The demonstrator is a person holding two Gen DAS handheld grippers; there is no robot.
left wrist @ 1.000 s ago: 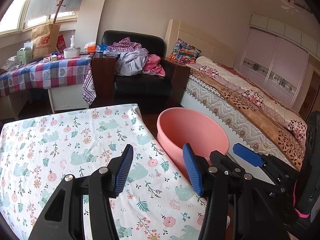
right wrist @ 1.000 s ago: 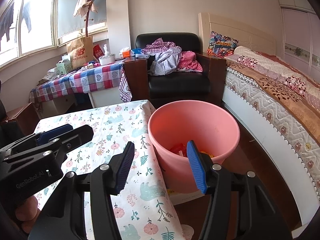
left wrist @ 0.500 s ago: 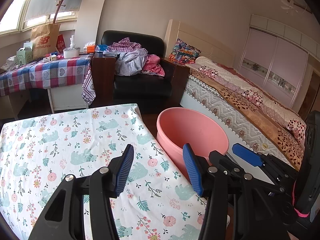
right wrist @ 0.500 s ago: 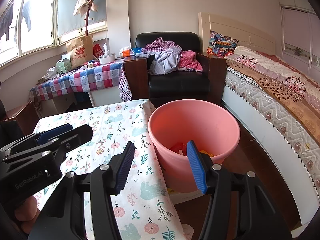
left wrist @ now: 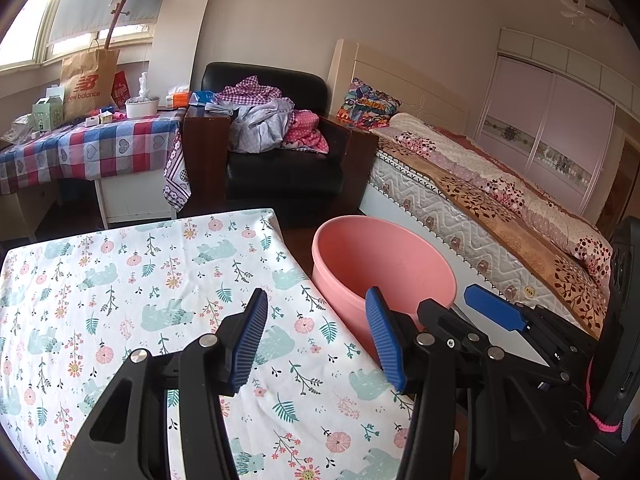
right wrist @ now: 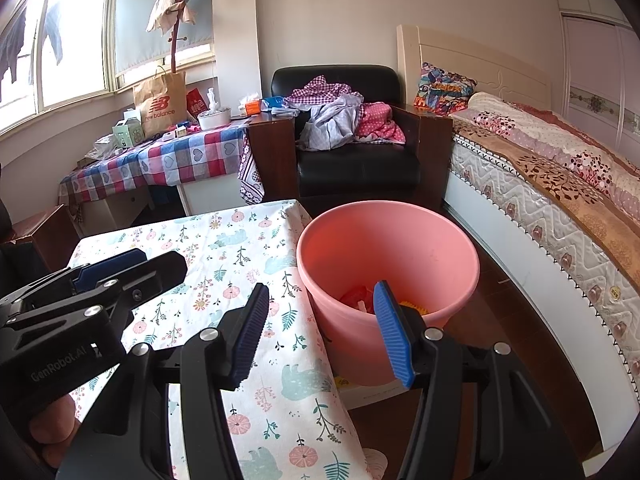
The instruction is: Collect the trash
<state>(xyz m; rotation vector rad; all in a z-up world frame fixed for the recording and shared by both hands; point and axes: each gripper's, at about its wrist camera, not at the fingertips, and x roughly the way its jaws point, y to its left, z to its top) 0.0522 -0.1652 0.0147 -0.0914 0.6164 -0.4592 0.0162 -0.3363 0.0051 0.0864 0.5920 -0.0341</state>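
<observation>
trash [right wrist: 362,300] down in bottom of pink bucket [right wrist: 460,248], red and yellow bits plus a small white piece, seen in right wrist view only.

left wrist view: left gripper [left wrist: 316,334] low in frame, blue ribbed pads spread apart, nothing between them, hanging over near right edge of table with floral bear-print cloth [left wrist: 120,292]. pink bucket [left wrist: 340,280] on floor just beside table's right edge, inside mostly smooth pink wall from this angle, contents hidden. right gripper [left wrist: 494,314] poking in from lower right, one blue pad visible, sitting in front of bucket. bed [left wrist: 480,200] with patterned quilt along right side. black armchair [left wrist: 288,176] at back, heaped with clothes [left wrist: 268,124]. side table with checked cloth [left wrist: 88,148] at left, brown paper bag [left wrist: 86,84] on it.

right wrist view: right gripper [right wrist: 318,328] pads spread, empty, right pad over bucket rim, left pad over table cloth [right wrist: 240,256]. left gripper [right wrist: 112,264] coming in from left over table, black arms and a blue pad seen side on, fingertips of a hand [right wrist: 52,428] under it at lower left. bucket touching or very near table edge, cannot tell which. bed [right wrist: 560,200] at right, armchair [right wrist: 352,160] with clothes [right wrist: 336,120] behind, paper bag [right wrist: 160,100] by window.
</observation>
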